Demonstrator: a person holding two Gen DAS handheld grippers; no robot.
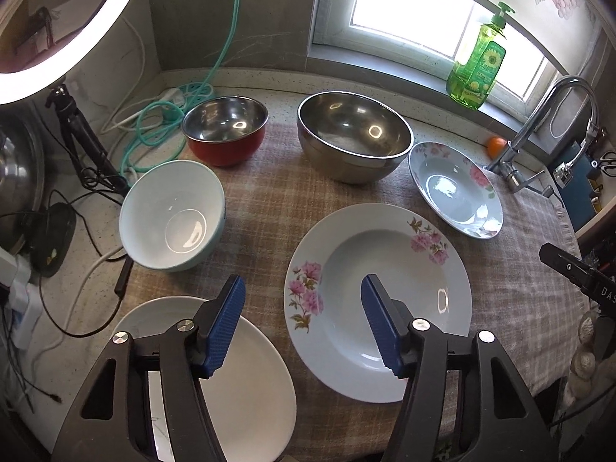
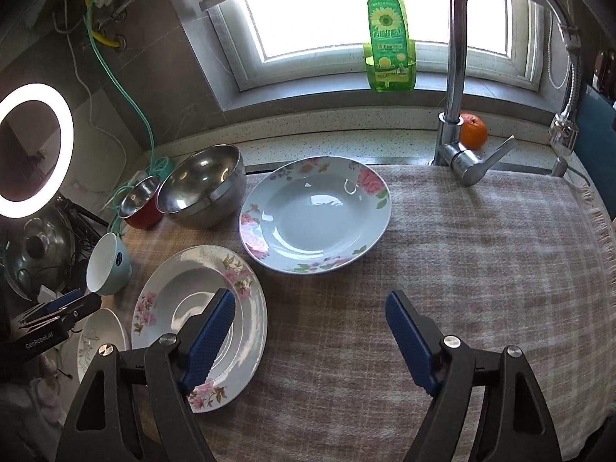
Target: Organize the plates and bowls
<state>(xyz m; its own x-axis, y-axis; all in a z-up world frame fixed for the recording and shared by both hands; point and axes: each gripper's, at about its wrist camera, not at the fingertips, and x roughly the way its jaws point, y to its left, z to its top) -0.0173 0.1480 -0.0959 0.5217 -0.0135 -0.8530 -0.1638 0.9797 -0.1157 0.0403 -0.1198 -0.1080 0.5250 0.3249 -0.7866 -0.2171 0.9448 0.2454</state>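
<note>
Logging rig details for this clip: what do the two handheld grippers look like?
Both match: the left gripper and right gripper have black angular frames with cut-out openings, silver round rivets and ribbed blue pads. White lettering marks each black body. No sleeve or cable attachment is visible.

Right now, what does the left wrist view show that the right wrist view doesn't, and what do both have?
Only the left wrist view shows the inside of the pale blue bowl and most of the plain white plate, under the open, empty left claw.

Only the right wrist view shows the whole faucet, the full orange, and bare checked cloth under the open, empty right claw.

Both show the two flowered plates, near and far, the large steel bowl, the red bowl and the green soap bottle.
</note>
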